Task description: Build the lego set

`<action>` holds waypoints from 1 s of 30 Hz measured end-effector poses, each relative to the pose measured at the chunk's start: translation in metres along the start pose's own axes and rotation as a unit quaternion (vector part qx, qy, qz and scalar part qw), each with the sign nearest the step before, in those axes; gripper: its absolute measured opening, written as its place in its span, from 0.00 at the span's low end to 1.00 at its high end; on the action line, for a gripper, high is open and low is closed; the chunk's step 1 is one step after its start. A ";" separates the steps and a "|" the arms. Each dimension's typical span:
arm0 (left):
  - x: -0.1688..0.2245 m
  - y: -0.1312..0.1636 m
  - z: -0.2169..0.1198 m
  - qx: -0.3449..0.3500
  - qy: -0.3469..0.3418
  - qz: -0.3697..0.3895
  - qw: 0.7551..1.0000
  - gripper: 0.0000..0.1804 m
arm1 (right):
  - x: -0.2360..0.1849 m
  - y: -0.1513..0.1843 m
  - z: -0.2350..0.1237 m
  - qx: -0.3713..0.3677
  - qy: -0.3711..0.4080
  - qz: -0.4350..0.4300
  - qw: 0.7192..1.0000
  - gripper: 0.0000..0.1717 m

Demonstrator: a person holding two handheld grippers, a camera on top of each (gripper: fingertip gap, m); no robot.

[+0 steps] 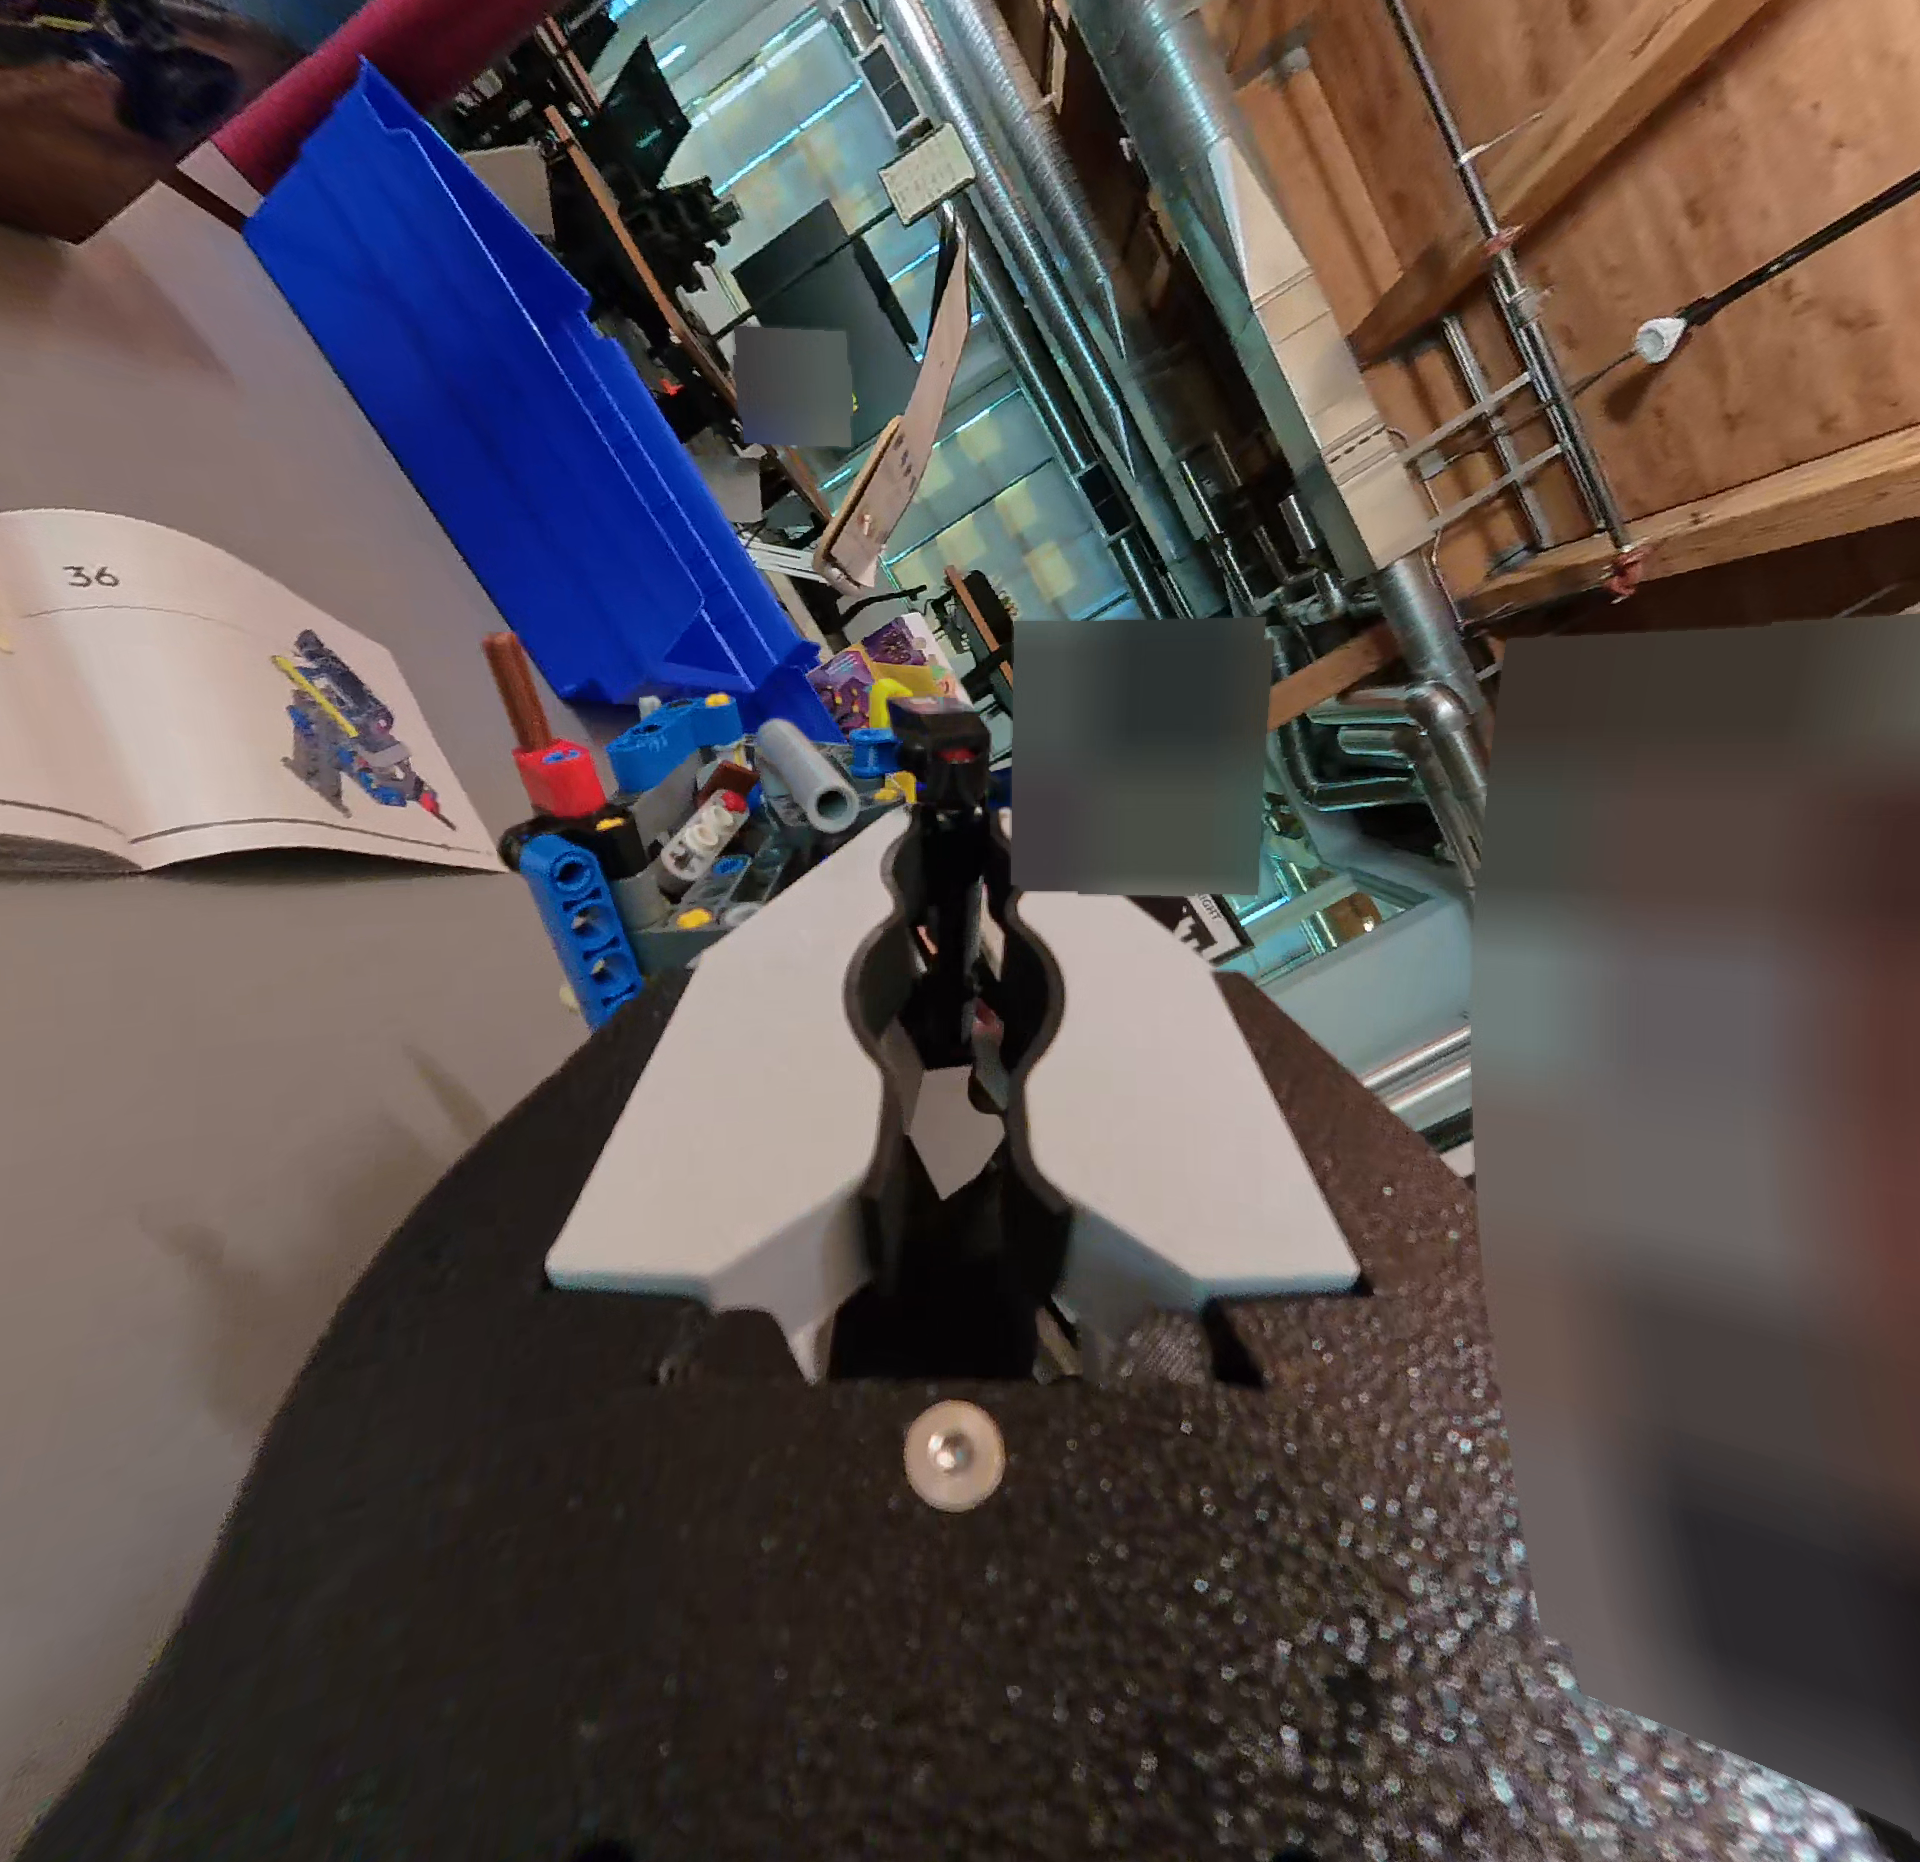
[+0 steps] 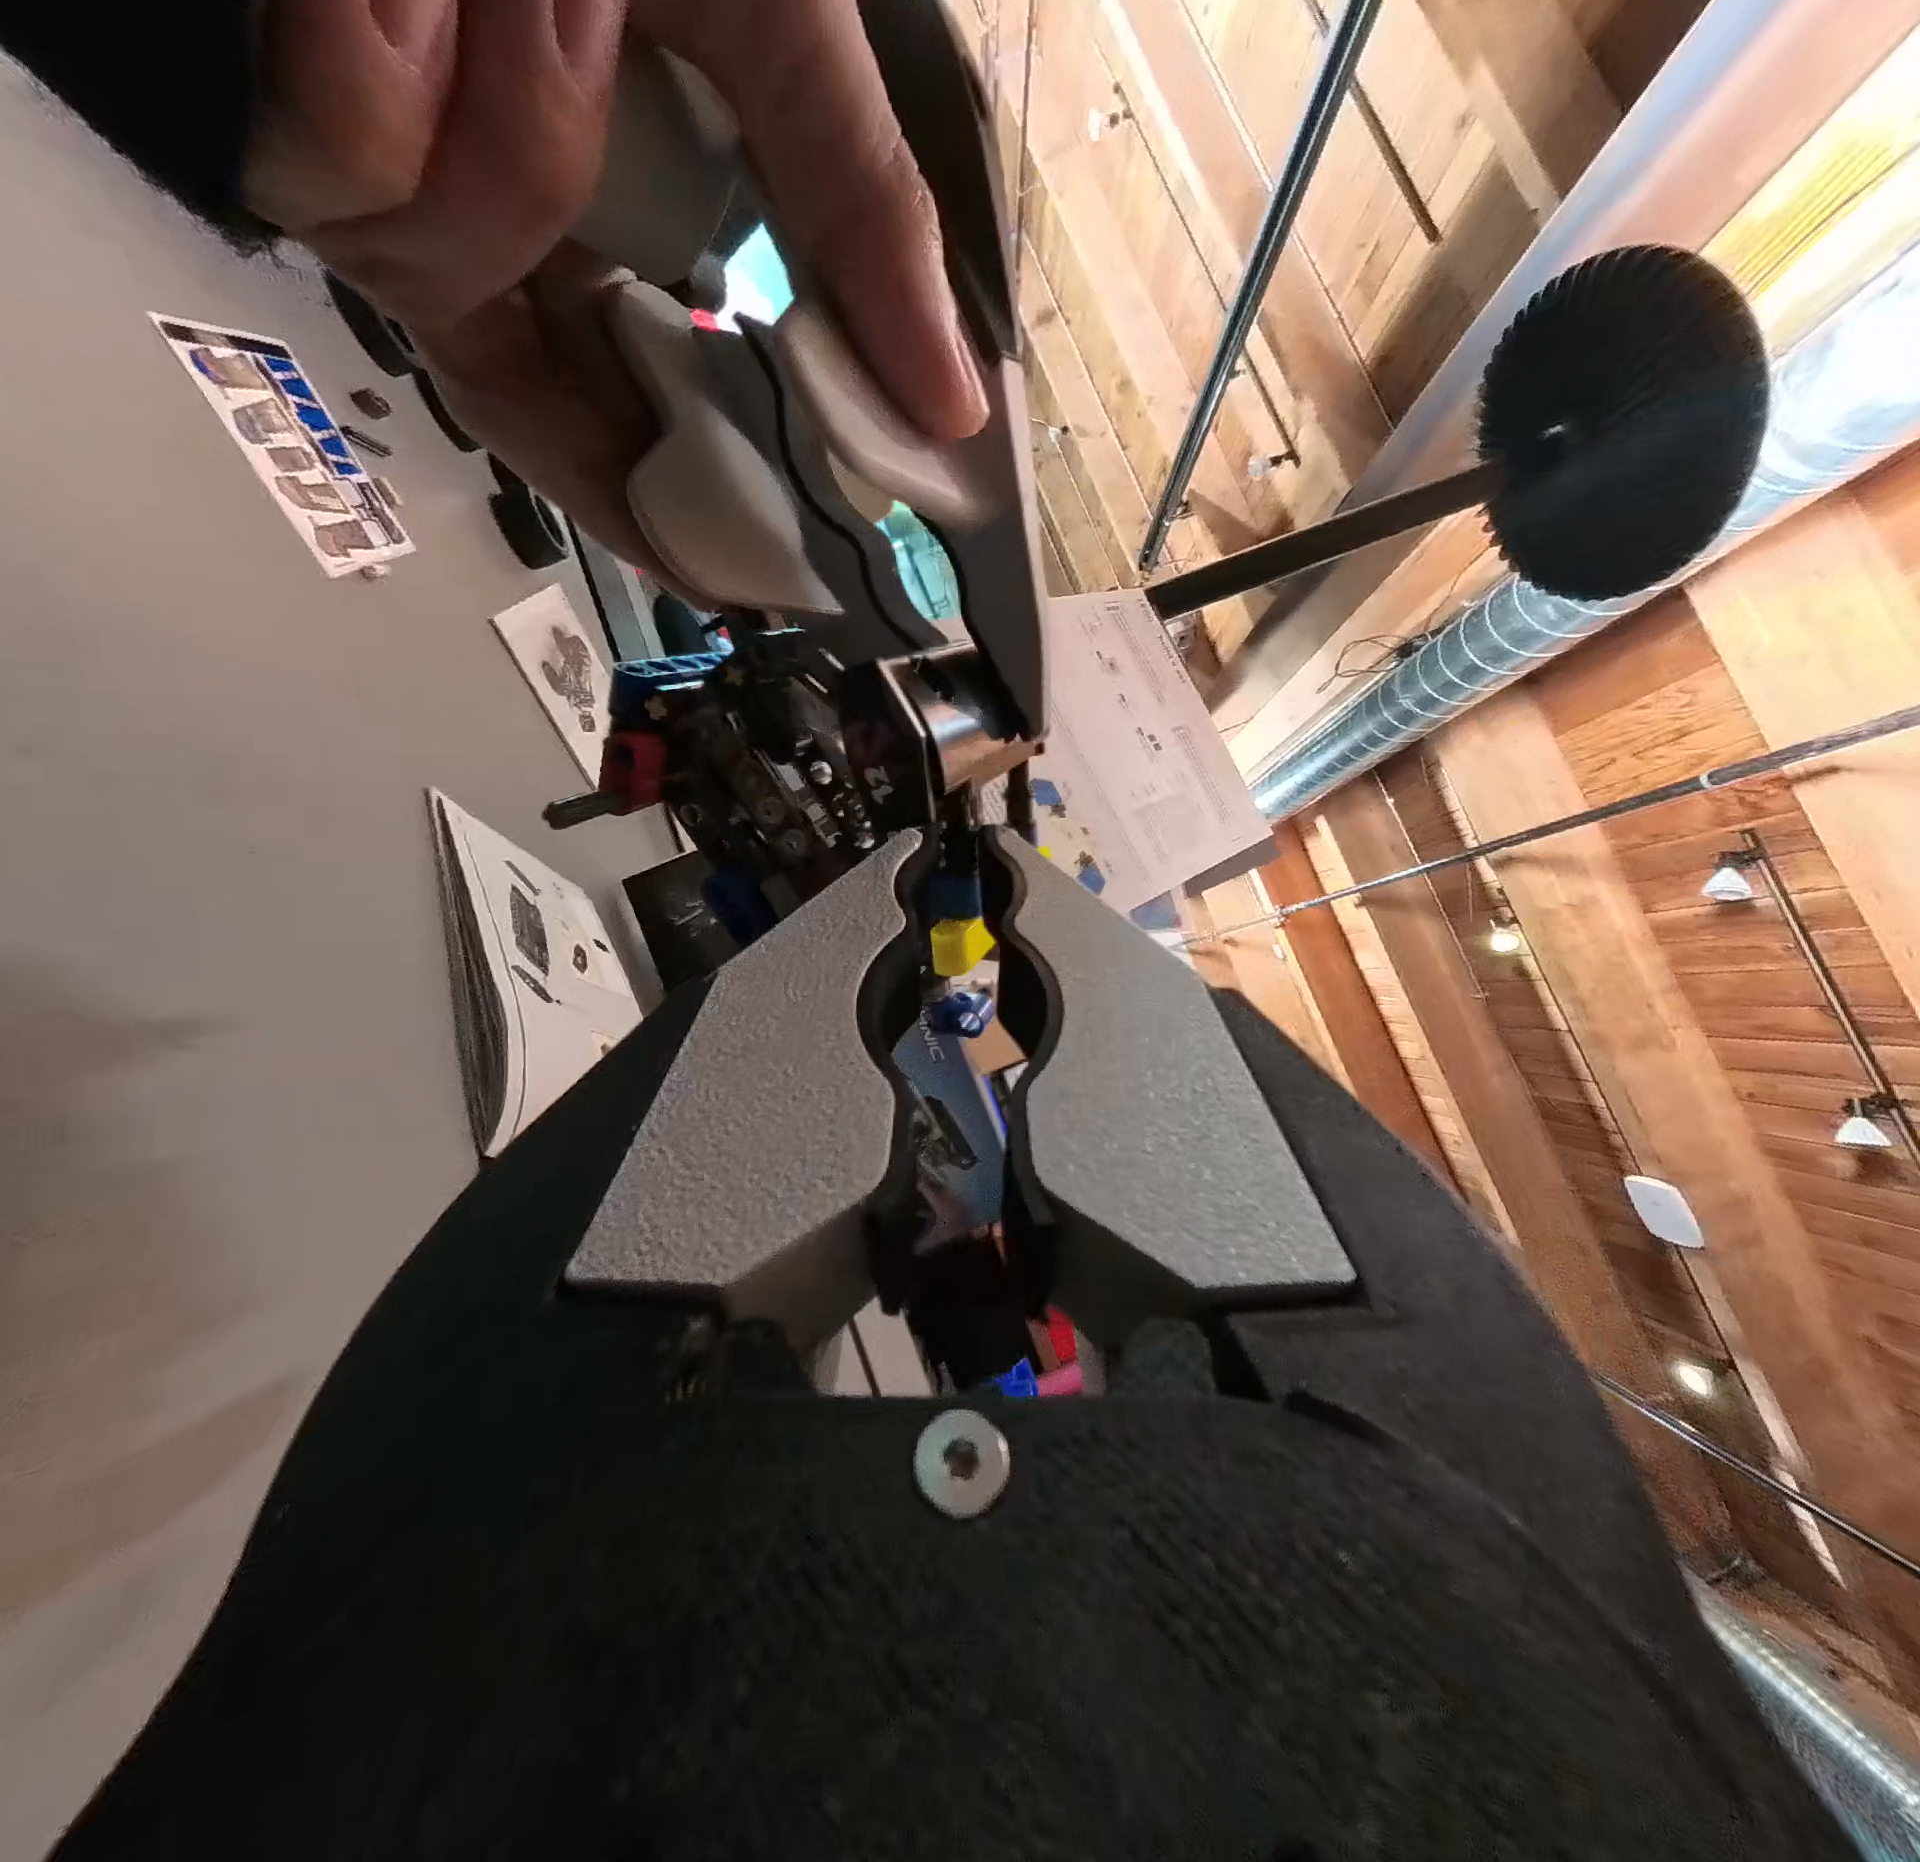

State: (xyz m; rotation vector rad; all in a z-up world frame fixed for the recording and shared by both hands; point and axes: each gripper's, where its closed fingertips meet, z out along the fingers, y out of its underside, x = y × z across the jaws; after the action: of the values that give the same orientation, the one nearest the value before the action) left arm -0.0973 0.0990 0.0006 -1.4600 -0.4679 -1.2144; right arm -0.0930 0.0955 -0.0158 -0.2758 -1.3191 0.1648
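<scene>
In the left wrist view my left gripper (image 1: 945, 836) is shut on a thin black rod (image 1: 951, 929) that runs between its grey fingers. The rod ends in a black block with a red spot (image 1: 940, 747) just past the tips. A toy-brick model (image 1: 644, 836) of blue, grey, red and black parts sits to the left of it. In the right wrist view a hand (image 2: 582, 202) holds the left gripper (image 2: 1013, 716) on that block, beside the model (image 2: 748, 763). My right gripper (image 2: 958, 846) is closed on a thin black part under the block. A yellow piece (image 2: 961, 945) shows behind its fingers.
An open instruction booklet (image 1: 208, 711) and a long blue bin (image 1: 499, 389) lie on the grey table. The right wrist view shows a booklet (image 2: 520, 960), a sticker sheet (image 2: 281, 441), black tyres (image 2: 530, 524) and a printed sheet (image 2: 1132, 752). My left and right fingertips are right by each other.
</scene>
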 end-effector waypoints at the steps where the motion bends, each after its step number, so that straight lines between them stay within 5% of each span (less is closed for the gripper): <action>1: 0.000 -0.001 0.001 0.003 -0.003 -0.002 1.000 0.04 | 0.000 0.001 0.000 -0.001 0.005 0.001 1.000 0.02; 6: -0.003 -0.002 0.002 -0.002 -0.017 0.018 1.000 0.04 | 0.000 0.004 0.002 -0.012 0.007 0.047 0.999 0.02; 12: -0.005 -0.006 -0.016 -0.078 -0.059 0.266 0.959 0.20 | -0.006 0.017 0.007 -0.020 -0.037 0.225 0.973 0.02; 15: 0.008 -0.008 -0.031 -0.114 -0.082 0.500 0.855 0.18 | -0.014 0.016 0.008 0.002 -0.070 0.298 0.952 0.01; 19: -0.003 -0.008 -0.046 -0.241 -0.152 0.775 0.564 0.15 | -0.031 0.004 0.010 0.040 -0.133 0.375 0.917 0.02; 21: -0.013 -0.005 -0.049 -0.295 -0.152 0.825 0.458 0.11 | -0.037 -0.001 0.011 0.055 -0.154 0.400 0.902 0.02; 24: -0.026 0.001 -0.050 -0.348 -0.136 0.840 0.392 0.08 | -0.042 -0.008 0.009 0.078 -0.178 0.419 0.887 0.02; 28: -0.038 0.010 -0.050 -0.387 -0.112 0.846 0.350 0.11 | -0.044 -0.016 0.008 0.094 -0.192 0.425 0.880 0.02; 30: -0.039 0.013 -0.047 -0.384 -0.105 0.855 0.333 0.02 | -0.047 -0.021 0.008 0.096 -0.202 0.422 0.879 0.02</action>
State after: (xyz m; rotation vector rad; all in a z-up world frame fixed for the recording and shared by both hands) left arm -0.1211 0.0660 -0.0462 -1.6552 1.5458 0.7580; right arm -0.1135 0.0634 -0.0519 -0.6629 -1.5021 1.1403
